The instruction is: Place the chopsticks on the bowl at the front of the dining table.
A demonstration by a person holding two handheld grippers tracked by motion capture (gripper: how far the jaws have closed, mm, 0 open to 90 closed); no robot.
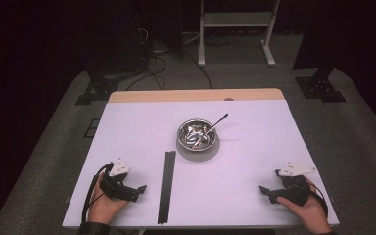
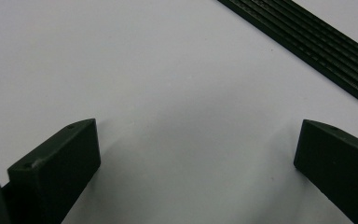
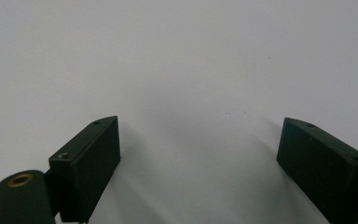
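A steel bowl point(image 1: 197, 135) sits in the middle of the white table point(image 1: 127, 122), with a spoon point(image 1: 215, 124) leaning in it, handle up to the right. A long black ribbed strip point(image 1: 167, 186) lies lengthwise in front of the bowl, left of centre; its edge crosses the upper right of the left gripper view point(image 2: 317, 46). My left gripper point(image 1: 138, 190) rests at the near left, held in a hand and pointing right toward the strip, its jaws wide apart over bare table point(image 2: 196, 144). My right gripper point(image 1: 264, 192) rests at the near right, open and empty point(image 3: 198, 140).
The table's far edge shows a wooden strip point(image 1: 196, 95). Beyond it on the grey floor stand a white frame point(image 1: 235, 29), black stand feet point(image 1: 98, 88) and loose cables point(image 1: 161, 63). Bare tabletop lies between the grippers and around the bowl.
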